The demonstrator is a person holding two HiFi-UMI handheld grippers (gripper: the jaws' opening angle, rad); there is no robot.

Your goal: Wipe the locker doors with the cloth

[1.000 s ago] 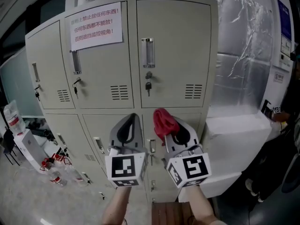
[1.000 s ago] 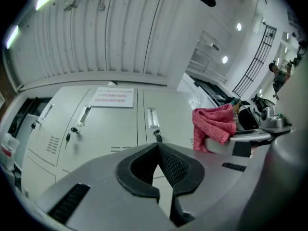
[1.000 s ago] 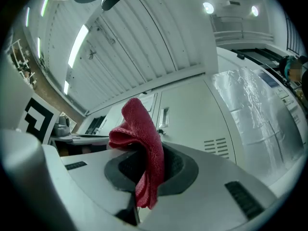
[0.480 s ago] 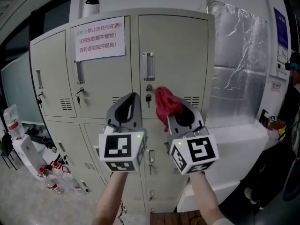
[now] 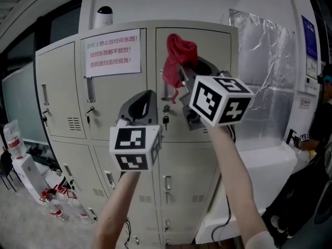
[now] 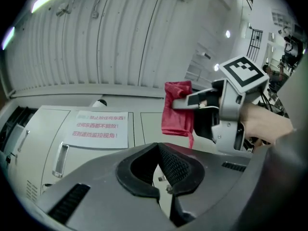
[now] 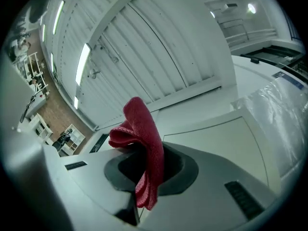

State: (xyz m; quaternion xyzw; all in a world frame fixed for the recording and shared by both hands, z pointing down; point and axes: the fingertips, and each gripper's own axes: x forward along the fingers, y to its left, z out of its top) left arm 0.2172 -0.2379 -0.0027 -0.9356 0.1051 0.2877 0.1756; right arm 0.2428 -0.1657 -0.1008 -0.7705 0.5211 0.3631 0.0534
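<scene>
A beige bank of lockers [image 5: 129, 139] fills the head view. My right gripper [image 5: 180, 70] is raised in front of the top of the upper right door [image 5: 210, 108] and is shut on a red cloth [image 5: 177, 60], which bunches above the jaws and hangs down beside them. Whether the cloth touches the door I cannot tell. In the right gripper view the red cloth [image 7: 144, 146] sticks out of the shut right gripper [image 7: 144, 170]. My left gripper [image 5: 141, 104] hangs lower, before the seam between two upper doors, shut and empty. The left gripper view shows the left gripper [image 6: 166, 174], the cloth [image 6: 176, 109] and the right gripper [image 6: 192, 100].
A paper notice [image 5: 114, 53] is taped on the upper middle door. A white dome camera [image 5: 105, 16] stands on top of the lockers. Foil-wrapped panelling [image 5: 264, 71] and a white ledge [image 5: 264, 162] lie to the right, bottles [image 5: 52, 201] on the floor at left, a person [image 5: 317, 134] at the right edge.
My right gripper has risen with the cloth from the lower doors up to the top of the upper right door. The left gripper has risen a little, and the view has tilted upward.
</scene>
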